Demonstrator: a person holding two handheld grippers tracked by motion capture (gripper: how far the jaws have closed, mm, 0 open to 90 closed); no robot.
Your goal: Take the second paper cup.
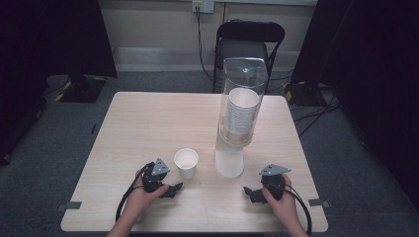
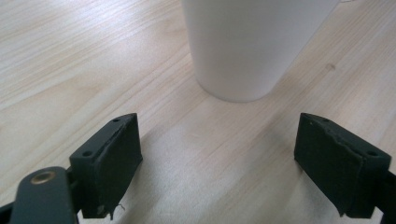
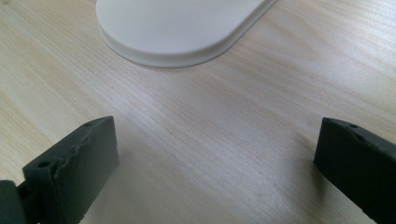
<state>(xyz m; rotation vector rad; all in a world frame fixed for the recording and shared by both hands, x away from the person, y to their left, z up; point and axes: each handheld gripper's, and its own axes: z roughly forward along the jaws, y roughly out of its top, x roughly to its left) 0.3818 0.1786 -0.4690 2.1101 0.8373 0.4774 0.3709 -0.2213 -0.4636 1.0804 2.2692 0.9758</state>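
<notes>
- The paper cup (image 1: 186,162) stood upright on the desk (image 1: 148,123), mouth up and base down, so its long axis ran vertical.
- It sat just ahead of the left tool (image 1: 177,188), beyond the fingertips and apart from them; in the left gripper view the cup (image 2: 247,46) rose in front of the gap between the jaws, narrowing toward its base on the wood.
- The left tool (image 2: 219,163) was spread wide with nothing between its pads and bare desk (image 2: 70,60) showing through the gap.
- It lay low over the desk, held by the person's left hand (image 1: 141,195), and pointed toward the cup.
- The right tool (image 1: 247,191) was also spread wide and held nothing; in the right gripper view it (image 3: 215,168) framed only wood grain.
- Ahead of the right tool, well clear of its jaws, lay the white base (image 3: 182,28) of the cup dispenser (image 1: 239,108).
- The dispenser stood upright beside the cup, a clear tube with a stack of cups (image 1: 242,116) inside, its long axis vertical too.
- The right hand (image 1: 281,202) held its tool low near the desk's near edge, pointing toward the left tool.
</notes>
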